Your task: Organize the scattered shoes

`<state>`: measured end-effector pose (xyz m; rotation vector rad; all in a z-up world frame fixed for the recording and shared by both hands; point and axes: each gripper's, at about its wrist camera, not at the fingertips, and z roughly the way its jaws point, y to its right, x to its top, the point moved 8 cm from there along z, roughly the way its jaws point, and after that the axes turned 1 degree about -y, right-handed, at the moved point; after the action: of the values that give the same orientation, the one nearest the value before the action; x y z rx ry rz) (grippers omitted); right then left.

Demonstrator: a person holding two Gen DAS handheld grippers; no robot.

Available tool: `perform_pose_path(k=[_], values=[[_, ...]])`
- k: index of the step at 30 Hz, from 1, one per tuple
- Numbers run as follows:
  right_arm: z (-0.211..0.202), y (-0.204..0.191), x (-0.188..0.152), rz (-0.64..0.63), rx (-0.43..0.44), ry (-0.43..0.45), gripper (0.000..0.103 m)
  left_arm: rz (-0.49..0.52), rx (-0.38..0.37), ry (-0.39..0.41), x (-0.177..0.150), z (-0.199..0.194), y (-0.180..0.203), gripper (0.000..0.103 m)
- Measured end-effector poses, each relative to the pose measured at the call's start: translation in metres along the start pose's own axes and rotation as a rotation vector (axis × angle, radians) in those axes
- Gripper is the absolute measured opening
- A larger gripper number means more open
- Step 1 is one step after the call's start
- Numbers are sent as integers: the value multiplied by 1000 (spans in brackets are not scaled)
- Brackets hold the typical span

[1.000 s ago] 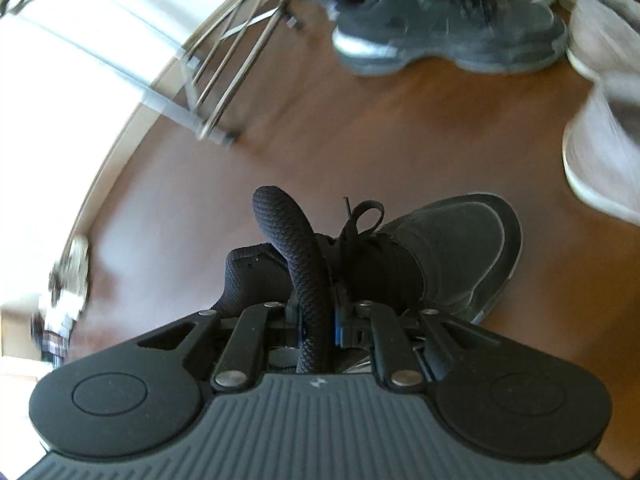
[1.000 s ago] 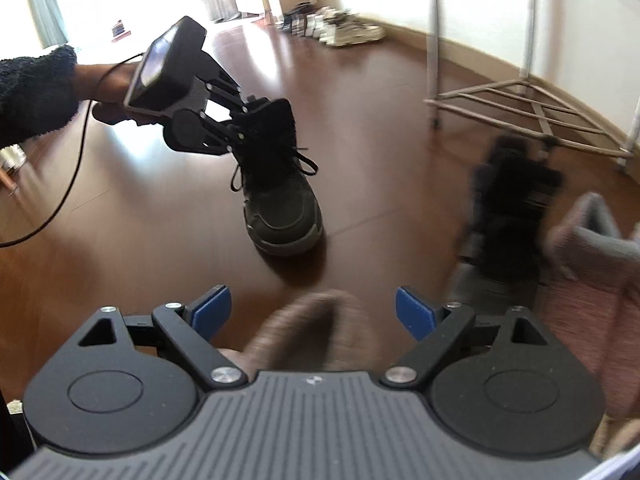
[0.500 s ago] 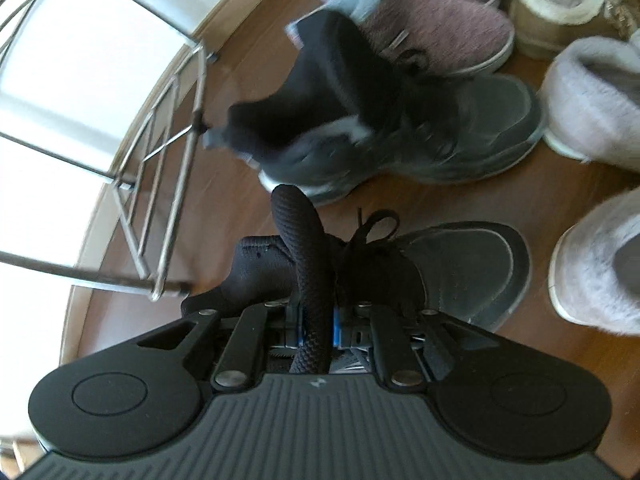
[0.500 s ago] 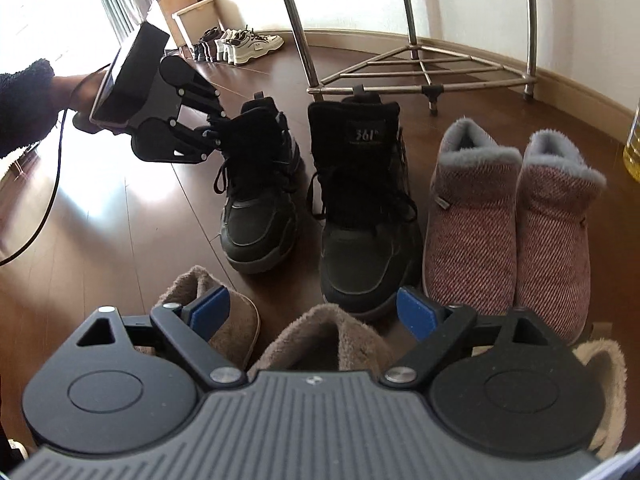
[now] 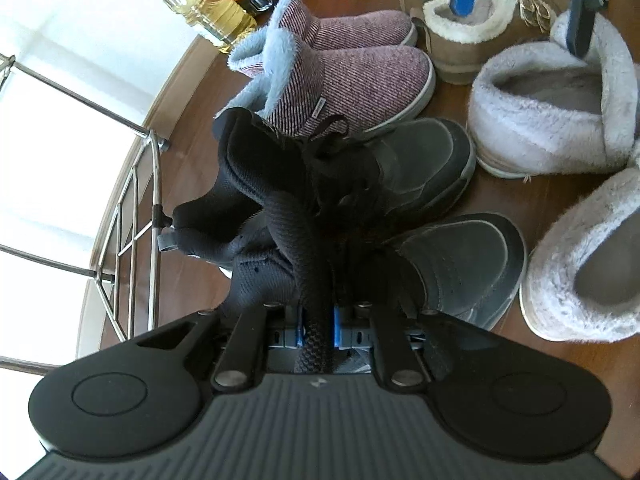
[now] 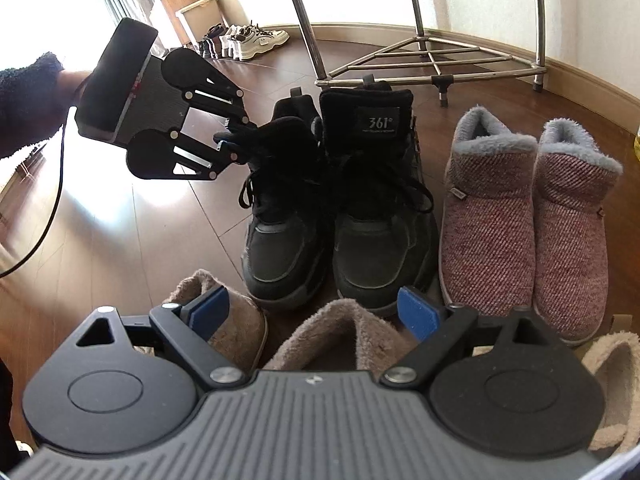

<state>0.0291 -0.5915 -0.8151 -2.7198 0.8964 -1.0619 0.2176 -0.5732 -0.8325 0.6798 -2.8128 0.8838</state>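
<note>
Left tool (image 5: 318,328) pinches black sneaker (image 5: 452,264) collar beside its mate (image 5: 404,164).

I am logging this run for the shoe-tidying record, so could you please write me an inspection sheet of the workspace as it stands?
Surface: brown wood floor, glare patch.
Job's things: held black shoe beside its mate; pink slipper pair right of them; tan fleece slippers nearest.
Clutter: oil bottles by the wall.
Grippers: left gripper shut on the shoe's collar; right gripper open, over a tan slipper.
Cables: black cable trailing from the left gripper.
Surroundings: metal rack, distant shoe row, sleeve.
</note>
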Motion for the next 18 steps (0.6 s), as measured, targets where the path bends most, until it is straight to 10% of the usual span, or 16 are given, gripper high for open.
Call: perform_pose_path(k=[7, 18], values=[[5, -7, -3, 11, -30, -12, 91, -229, 84, -16, -8, -29, -21, 50], [-95, -47, 49, 241, -270, -63, 90, -1128, -84, -169, -24, -187, 6, 52]])
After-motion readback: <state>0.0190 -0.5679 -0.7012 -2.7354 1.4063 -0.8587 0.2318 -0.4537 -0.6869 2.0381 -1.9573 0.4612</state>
